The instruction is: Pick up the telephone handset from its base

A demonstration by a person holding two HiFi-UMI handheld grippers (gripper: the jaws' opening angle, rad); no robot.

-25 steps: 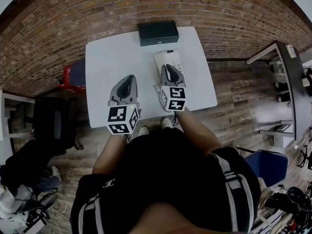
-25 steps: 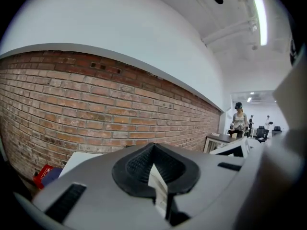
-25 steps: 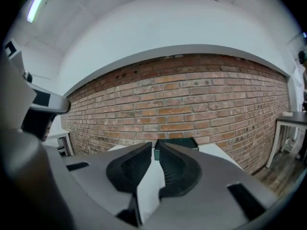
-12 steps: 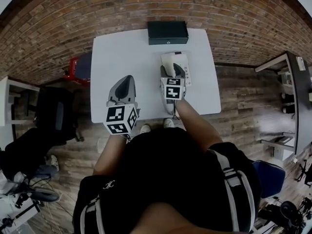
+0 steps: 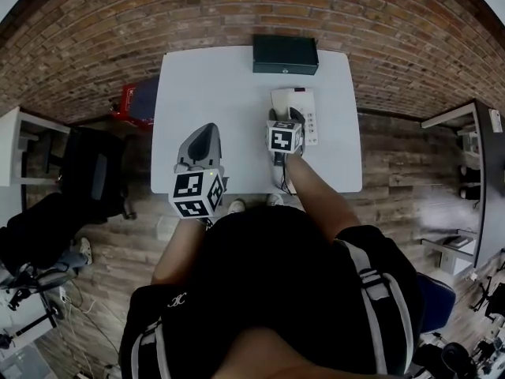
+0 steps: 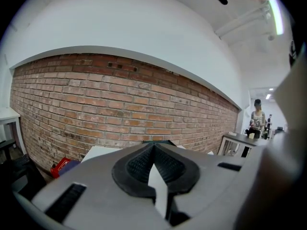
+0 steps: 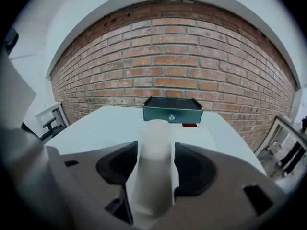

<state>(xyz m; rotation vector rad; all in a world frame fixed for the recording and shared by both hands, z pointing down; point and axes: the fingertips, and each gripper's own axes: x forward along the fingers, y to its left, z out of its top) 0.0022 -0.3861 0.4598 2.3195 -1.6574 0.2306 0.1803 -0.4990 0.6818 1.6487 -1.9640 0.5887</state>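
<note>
A white telephone base with buttons lies on the white table, right of the middle. Its pale handset rests on the base's left side. My right gripper is low over the phone. Its jaws are opening and stand on either side of the handset, which fills the gap between them; I see no squeeze. The base shows just behind. My left gripper hovers over the table's near left part, its pads meeting at the tip, nothing between them.
A dark metal box sits at the table's far edge against the brick wall. On the floor stand a red case, a black chair at the left and a desk at the right. A person stands far off.
My right gripper has sunk toward the phone and forward over the handset. The left gripper has hardly moved. The head view has shifted, so the table sits further right.
</note>
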